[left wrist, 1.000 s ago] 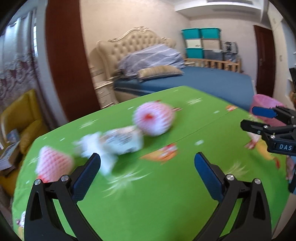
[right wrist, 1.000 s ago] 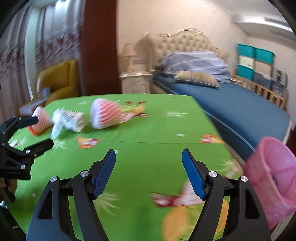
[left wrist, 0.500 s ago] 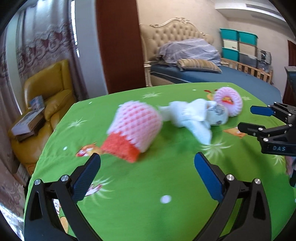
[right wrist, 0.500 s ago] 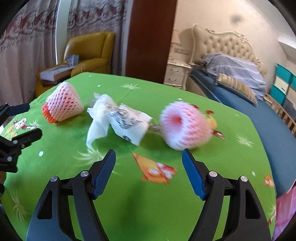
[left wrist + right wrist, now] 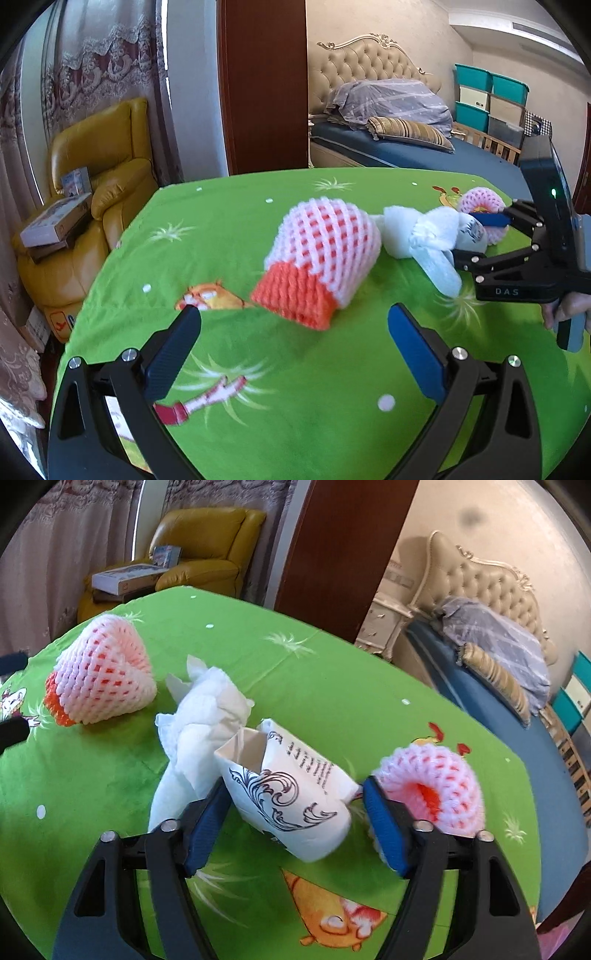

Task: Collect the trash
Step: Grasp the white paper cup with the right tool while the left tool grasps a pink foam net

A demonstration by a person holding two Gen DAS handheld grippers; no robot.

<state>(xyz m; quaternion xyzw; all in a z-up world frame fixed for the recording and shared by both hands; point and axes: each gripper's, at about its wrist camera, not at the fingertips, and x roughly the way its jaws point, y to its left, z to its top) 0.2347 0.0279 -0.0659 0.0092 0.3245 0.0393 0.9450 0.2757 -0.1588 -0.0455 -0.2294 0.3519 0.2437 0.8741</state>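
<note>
On a green cartoon tablecloth (image 5: 332, 686), a squashed white paper cup (image 5: 291, 794) lies on its side between the right gripper's (image 5: 295, 819) jaws, which have just been narrowing but seem not yet to pinch it. Its long axis runs away from the camera, open mouth farthest. Crumpled tissue (image 5: 199, 731) touches the cup's left; a foam fruit net (image 5: 432, 790) sits just right. Best to close gently across the cup's middle, clear of the tissue. The left gripper (image 5: 291, 347) gapes wide and empty.
</note>
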